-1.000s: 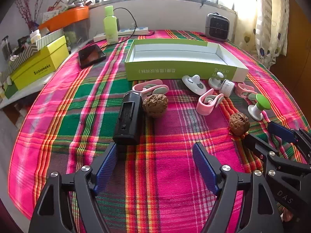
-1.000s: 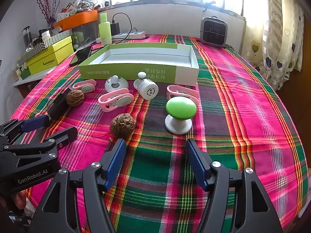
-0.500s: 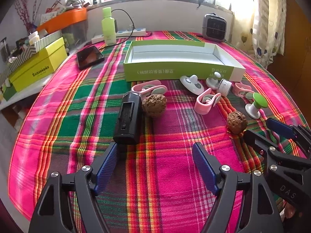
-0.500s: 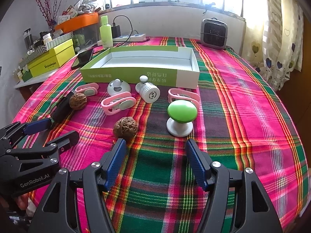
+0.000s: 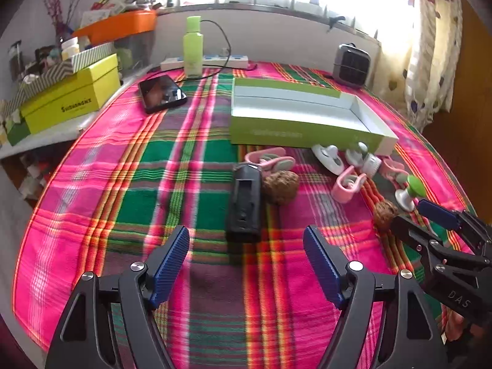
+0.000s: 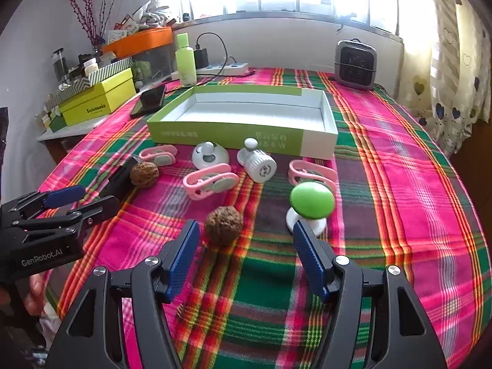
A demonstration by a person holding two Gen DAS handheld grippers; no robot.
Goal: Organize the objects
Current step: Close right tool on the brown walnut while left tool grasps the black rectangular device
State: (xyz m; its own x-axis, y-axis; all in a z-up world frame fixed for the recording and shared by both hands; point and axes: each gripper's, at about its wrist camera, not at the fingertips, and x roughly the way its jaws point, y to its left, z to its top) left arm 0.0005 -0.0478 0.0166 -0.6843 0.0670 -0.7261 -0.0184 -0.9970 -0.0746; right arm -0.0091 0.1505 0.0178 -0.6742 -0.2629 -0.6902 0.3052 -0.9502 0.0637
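An open green and white box (image 6: 246, 120) (image 5: 304, 117) lies on the plaid tablecloth. In front of it are pink clips (image 6: 210, 181), white round gadgets (image 6: 259, 163), a green-capped knob (image 6: 312, 200) and two walnuts (image 6: 224, 225) (image 5: 280, 184). A black rectangular device (image 5: 245, 203) lies just ahead of my left gripper (image 5: 246, 258), which is open and empty. My right gripper (image 6: 246, 255) is open too, with the near walnut just beyond its left fingertip and the green knob beyond its right one.
A phone (image 5: 162, 93), a green bottle (image 5: 192, 46), a power strip (image 5: 204, 61) and a small grey heater (image 6: 356, 64) stand at the back. A yellow box (image 5: 70, 101) and clutter fill a side shelf on the left. A hand (image 6: 29, 289) holds the left gripper.
Both grippers stay open. The left view has swung to the left, so the black device now sits between its fingers' line. The right gripper has edged forward toward the near walnut and green knob.
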